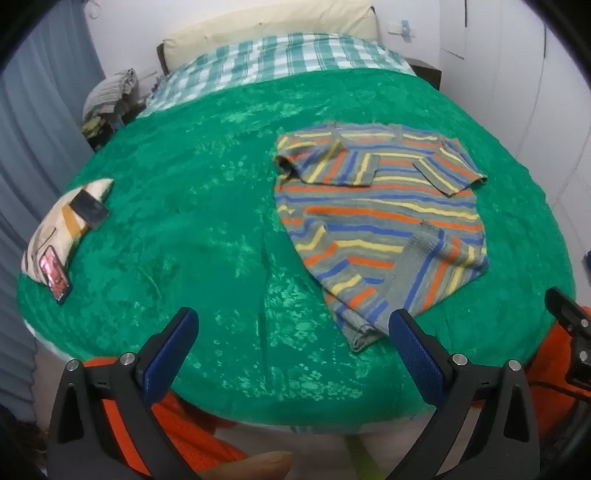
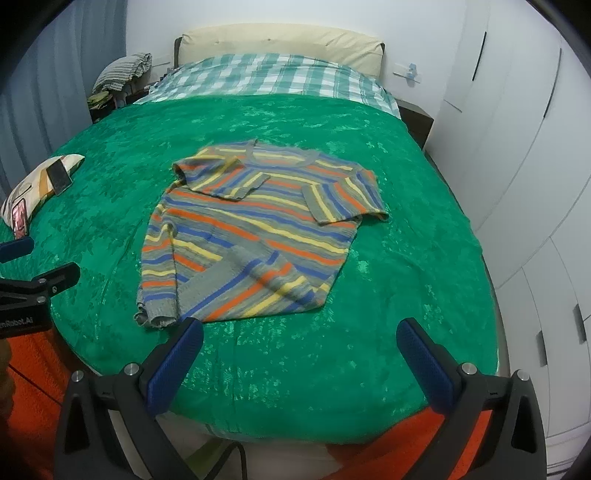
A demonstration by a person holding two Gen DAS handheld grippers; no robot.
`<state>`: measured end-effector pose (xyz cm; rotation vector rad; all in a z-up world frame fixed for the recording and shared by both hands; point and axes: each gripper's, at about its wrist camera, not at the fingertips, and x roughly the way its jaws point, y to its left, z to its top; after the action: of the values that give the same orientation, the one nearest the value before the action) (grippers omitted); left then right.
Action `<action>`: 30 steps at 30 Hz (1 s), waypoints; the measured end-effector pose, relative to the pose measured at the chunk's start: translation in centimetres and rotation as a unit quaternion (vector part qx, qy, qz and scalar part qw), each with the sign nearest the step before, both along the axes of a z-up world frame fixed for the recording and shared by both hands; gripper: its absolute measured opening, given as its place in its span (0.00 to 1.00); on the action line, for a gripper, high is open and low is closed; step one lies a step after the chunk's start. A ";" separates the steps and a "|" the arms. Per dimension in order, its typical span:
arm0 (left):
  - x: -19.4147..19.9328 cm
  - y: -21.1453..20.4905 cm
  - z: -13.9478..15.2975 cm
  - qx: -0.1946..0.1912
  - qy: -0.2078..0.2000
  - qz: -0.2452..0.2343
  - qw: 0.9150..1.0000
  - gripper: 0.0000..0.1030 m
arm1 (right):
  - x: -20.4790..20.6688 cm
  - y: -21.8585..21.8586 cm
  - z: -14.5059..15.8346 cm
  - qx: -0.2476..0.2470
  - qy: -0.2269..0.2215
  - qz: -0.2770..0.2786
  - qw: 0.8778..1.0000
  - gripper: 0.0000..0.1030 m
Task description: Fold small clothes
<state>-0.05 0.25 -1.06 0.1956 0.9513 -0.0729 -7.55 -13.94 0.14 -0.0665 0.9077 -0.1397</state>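
Note:
A small striped sweater (image 1: 376, 218), grey with orange, blue and yellow bands, lies flat on the green bedspread (image 1: 207, 221). Both sleeves are folded in over its chest and its lower right corner is turned up. It also shows in the right wrist view (image 2: 258, 229). My left gripper (image 1: 293, 332) is open and empty, above the bed's near edge, to the left of the sweater's hem. My right gripper (image 2: 299, 343) is open and empty, just short of the hem. The right gripper's body shows at the left wrist view's right edge (image 1: 569, 325).
A patterned cushion (image 1: 55, 229) with two phones (image 1: 90, 212) on it lies at the bed's left edge. A checked sheet (image 1: 288, 59) and a cream pillow (image 1: 273, 22) lie at the head. White wardrobe doors (image 2: 517, 147) stand to the right. Orange cloth (image 2: 29, 369) is near the foot.

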 end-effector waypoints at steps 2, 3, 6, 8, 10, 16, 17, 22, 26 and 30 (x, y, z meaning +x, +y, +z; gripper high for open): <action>0.0 0.1 0.0 0.003 0.008 -0.002 1.000 1.00 | 0.1 0.1 0.0 0.002 -0.002 0.000 1.000 1.00; 0.1 0.1 -0.1 0.005 0.011 -0.002 1.000 1.00 | 0.1 0.0 0.0 0.003 -0.003 0.000 1.000 1.00; 0.1 0.2 -0.4 0.018 0.009 0.003 1.000 1.00 | 0.1 0.0 0.0 0.004 -0.001 -0.001 1.000 1.00; 0.1 0.3 -0.6 0.021 0.008 0.004 1.000 1.00 | 0.1 -0.1 0.0 0.006 -0.001 -0.004 1.000 1.00; 0.2 0.4 -0.7 0.018 0.010 0.007 1.000 1.00 | 0.1 -0.2 -0.2 0.008 0.000 -0.008 1.000 1.00; 0.4 1.1 -0.9 0.010 0.015 0.017 1.000 1.00 | 0.1 -0.8 -0.3 0.017 -0.004 -0.016 1.000 1.00; 0.4 1.1 -0.9 0.010 0.014 0.017 1.000 1.00 | 0.1 -0.9 -0.3 0.018 -0.005 -0.017 1.000 1.00; 0.6 1.2 -0.9 0.010 0.015 0.013 1.000 1.00 | 0.1 -0.9 -0.4 0.019 -0.004 -0.018 1.000 1.00; 0.9 1.9 -1.1 0.005 0.019 0.019 1.000 1.00 | 0.2 -1.0 -0.2 0.021 -0.005 -0.024 0.999 1.00; 0.9 2.2 -1.2 -0.001 0.022 0.022 1.000 1.00 | 0.0 -1.1 0.0 0.017 -0.011 -0.027 0.999 1.00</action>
<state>0.88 2.47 -2.26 0.1718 0.9993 -0.0376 -7.54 -15.00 0.19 -0.0087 0.8908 -0.1757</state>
